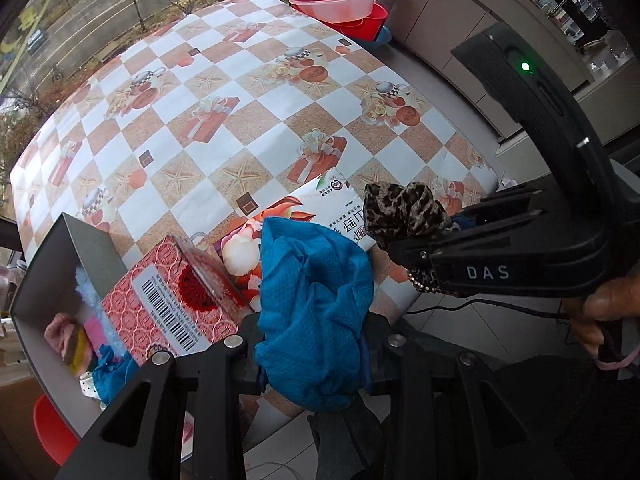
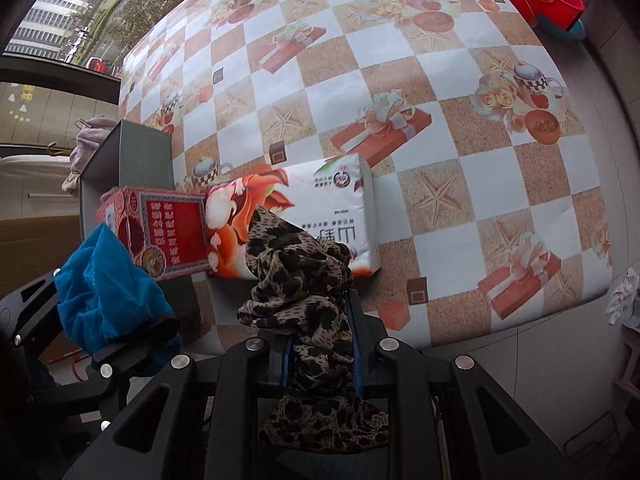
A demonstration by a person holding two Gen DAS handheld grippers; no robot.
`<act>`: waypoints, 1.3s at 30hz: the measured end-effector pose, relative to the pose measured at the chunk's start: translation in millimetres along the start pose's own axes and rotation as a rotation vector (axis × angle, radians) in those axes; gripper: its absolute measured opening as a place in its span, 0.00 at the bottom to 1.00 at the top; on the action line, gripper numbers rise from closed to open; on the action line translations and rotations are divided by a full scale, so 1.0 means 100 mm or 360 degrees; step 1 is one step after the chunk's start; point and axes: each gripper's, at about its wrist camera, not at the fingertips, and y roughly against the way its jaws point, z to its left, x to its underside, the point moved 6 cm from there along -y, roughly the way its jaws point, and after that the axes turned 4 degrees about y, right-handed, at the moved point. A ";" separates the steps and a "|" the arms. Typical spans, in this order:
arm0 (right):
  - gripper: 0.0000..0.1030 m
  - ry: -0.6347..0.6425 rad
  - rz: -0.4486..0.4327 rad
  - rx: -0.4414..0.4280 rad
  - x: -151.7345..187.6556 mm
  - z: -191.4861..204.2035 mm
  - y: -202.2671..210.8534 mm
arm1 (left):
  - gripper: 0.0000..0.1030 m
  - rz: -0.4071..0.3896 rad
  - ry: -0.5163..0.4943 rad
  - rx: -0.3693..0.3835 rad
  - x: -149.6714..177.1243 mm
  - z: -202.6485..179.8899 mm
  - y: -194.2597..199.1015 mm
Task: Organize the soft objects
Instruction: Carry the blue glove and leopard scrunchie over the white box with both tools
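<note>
- While both claws hang over the near edge of the counter, each has fabric pinched in it: the left claw is clamped on a crumpled blue cloth, and the right claw is clamped on a leopard-print cloth.
- Leopard cloth bunches up above the fingers and also dangles down below them in the right wrist view.
- Just beyond the cloths there's a white printed pack lying flat, with a red patterned box touching its left side.
- Left of that sits an open grey box with a jumble of soft stuff inside, pink, blue and yellow bits.
- Stacked pink and red basins sit at the far corner, well apart from all this.
</note>
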 end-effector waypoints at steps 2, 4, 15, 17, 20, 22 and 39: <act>0.22 0.0045 0.0019 0.0001 0.10 0.13 -0.03 | 0.34 -0.0018 0.0012 -0.0005 0.11 0.06 0.06; 0.22 0.0106 0.0035 0.0001 0.18 0.27 -0.05 | 0.34 -0.0033 0.0027 -0.0012 0.22 0.12 0.11; 0.22 0.0452 0.0066 0.0009 0.36 1.00 -0.12 | 0.34 -0.0121 0.0239 -0.0063 0.71 0.53 0.38; 0.22 0.0514 0.0074 0.0016 0.37 1.11 -0.13 | 0.34 -0.0143 0.0294 -0.0073 0.77 0.62 0.43; 0.22 0.0609 0.0083 0.0030 0.38 1.28 -0.13 | 0.34 -0.0177 0.0384 -0.0088 0.86 0.77 0.50; 0.22 0.0669 0.0086 0.0040 0.37 1.40 -0.13 | 0.34 -0.0196 0.0452 -0.0099 0.93 0.87 0.54; 0.22 0.1011 0.0102 0.0064 0.23 2.24 -0.17 | 0.34 -0.0276 0.0896 -0.0159 1.37 1.59 0.66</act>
